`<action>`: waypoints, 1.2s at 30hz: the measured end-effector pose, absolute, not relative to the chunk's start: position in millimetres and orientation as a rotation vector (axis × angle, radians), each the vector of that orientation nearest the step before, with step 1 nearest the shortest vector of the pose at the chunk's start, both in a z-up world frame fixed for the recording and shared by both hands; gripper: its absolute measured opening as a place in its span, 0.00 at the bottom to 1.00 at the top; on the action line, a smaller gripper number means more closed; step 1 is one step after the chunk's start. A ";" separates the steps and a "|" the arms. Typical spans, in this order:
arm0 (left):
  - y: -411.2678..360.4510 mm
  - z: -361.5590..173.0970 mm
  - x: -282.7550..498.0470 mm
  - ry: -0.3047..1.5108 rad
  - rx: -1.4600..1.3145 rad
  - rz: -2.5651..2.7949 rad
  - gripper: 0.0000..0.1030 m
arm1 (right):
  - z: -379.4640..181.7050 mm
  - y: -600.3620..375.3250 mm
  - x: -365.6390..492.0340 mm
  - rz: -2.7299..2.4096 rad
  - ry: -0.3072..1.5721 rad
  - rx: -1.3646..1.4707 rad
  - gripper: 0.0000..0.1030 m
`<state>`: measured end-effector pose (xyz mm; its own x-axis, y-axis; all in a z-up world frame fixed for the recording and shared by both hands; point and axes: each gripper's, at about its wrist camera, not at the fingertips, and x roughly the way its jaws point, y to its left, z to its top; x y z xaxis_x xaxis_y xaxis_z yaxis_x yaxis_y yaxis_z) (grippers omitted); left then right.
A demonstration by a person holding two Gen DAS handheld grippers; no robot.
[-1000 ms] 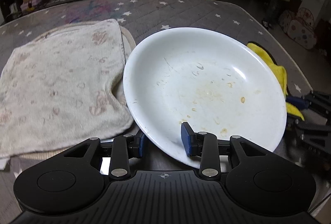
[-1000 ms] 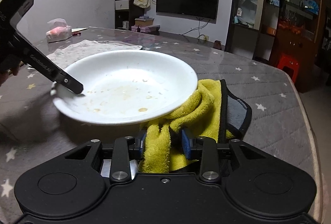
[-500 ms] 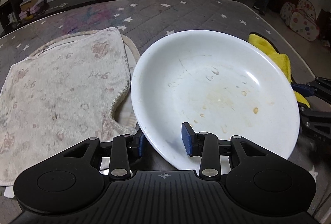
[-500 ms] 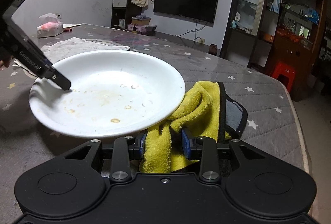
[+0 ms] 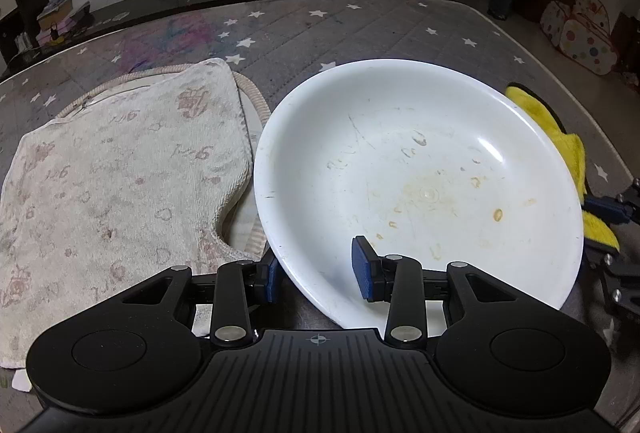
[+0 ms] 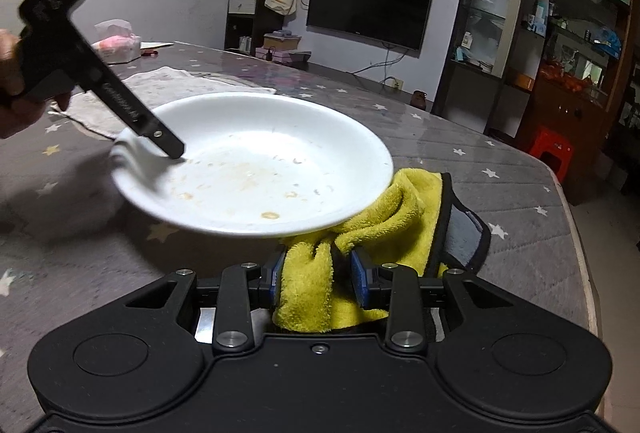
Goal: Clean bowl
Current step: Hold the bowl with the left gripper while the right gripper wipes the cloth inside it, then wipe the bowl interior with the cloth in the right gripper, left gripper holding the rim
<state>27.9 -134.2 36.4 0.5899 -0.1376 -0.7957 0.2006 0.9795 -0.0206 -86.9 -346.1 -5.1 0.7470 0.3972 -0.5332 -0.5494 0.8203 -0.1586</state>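
A white shallow bowl (image 5: 420, 169) with dried brown food spots is held tilted above the table. My left gripper (image 5: 318, 269) is shut on its near rim, one pad inside and one under. The bowl also shows in the right wrist view (image 6: 256, 161), with the left gripper (image 6: 160, 141) at its left rim. My right gripper (image 6: 318, 277) is shut on a yellow cloth (image 6: 380, 209) that lies on the table, partly under the bowl's right edge. The cloth (image 5: 560, 137) peeks out past the bowl in the left wrist view.
A pale patterned towel (image 5: 116, 177) lies flat left of the bowl. The grey star-print table cover (image 5: 320, 29) ends at a right edge (image 6: 576, 233). A tissue pack (image 6: 118, 43) sits far left. A red stool (image 6: 550, 149) and TV stand are beyond.
The bowl has lifted and tilted more in the left gripper, shifting slightly right. The right gripper stays shut on the yellow cloth.
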 end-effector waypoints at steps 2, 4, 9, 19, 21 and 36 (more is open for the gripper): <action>-133.7 36.6 27.8 0.924 0.075 -0.199 0.37 | -4.1 -344.7 -92.3 0.535 0.503 -0.324 0.35; -129.6 37.3 30.4 0.929 0.067 -0.209 0.37 | -2.9 -342.9 -97.9 0.545 0.502 -0.330 0.35; -126.7 36.7 26.1 0.932 0.066 -0.230 0.37 | -0.3 -337.6 -114.6 0.570 0.500 -0.345 0.35; -125.5 37.7 26.3 0.936 0.106 -0.280 0.38 | 3.1 -334.5 -141.6 0.630 0.493 -0.387 0.35; -126.0 37.0 28.5 0.938 0.111 -0.282 0.38 | 2.9 -334.9 -139.2 0.632 0.491 -0.385 0.35; -133.6 32.6 51.1 0.905 0.197 -0.267 0.41 | -5.2 -338.5 -114.9 0.601 0.479 -0.382 0.35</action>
<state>51.1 -133.6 32.6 0.5885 -0.1453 -0.7953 0.3102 0.9490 0.0562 -114.9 -338.5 -5.2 0.7221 0.4441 -0.5304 -0.6162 0.7614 -0.2014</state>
